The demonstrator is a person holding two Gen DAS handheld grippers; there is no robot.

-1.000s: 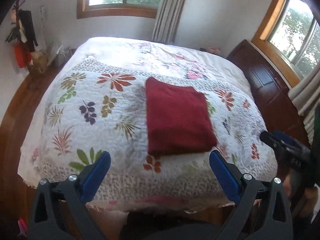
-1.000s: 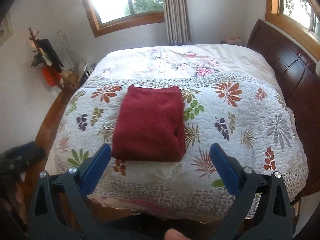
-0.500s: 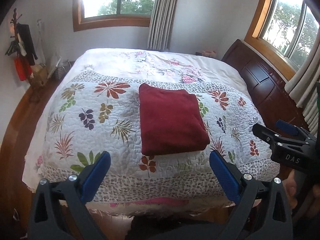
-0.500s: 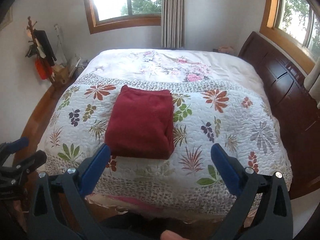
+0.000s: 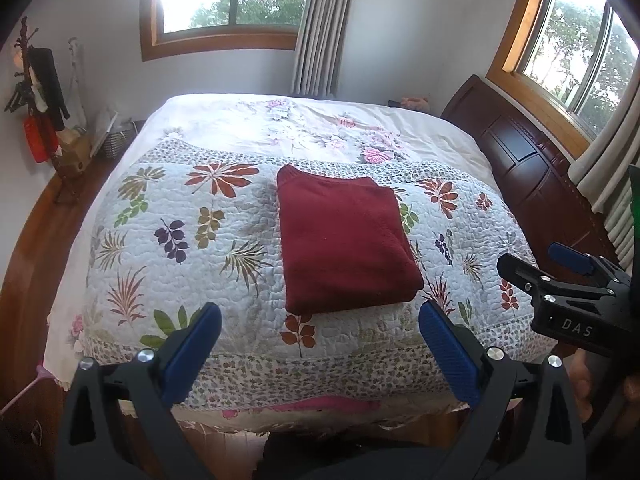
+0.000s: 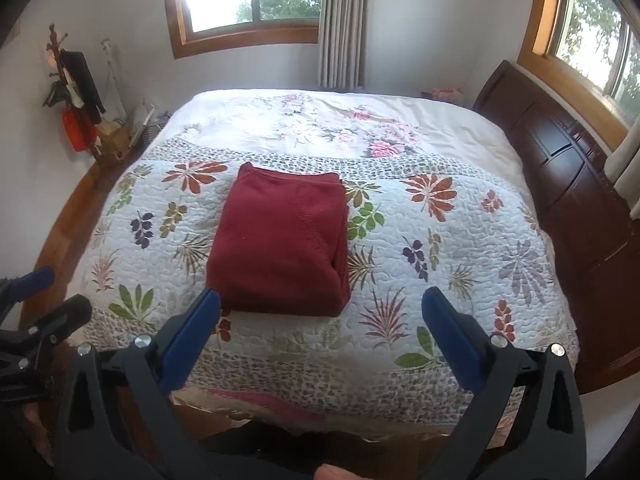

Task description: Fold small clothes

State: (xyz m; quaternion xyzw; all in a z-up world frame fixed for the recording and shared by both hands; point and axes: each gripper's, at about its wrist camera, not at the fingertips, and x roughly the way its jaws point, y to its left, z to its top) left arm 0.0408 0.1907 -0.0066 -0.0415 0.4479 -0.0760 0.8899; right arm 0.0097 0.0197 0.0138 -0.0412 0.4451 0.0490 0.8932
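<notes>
Left gripper (image 5: 320, 330): jaws spread wide, nothing between them, held off the near edge of the bed. Right gripper (image 6: 322, 316): same, released and empty. Folded dark-red garment (image 5: 344, 240) lies flat on the leaf-print quilt (image 5: 168, 240), near the bed's middle, apart from both grippers. Wooden headboard (image 6: 560, 168) at right.

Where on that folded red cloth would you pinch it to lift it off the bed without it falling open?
I'd probably take the red cloth by its near right corner, coming in low from the foot of the bed. The right wrist view shows the layers stacked up along that right edge, so one pinch there could catch them all. The right gripper is open and nearest.
</notes>
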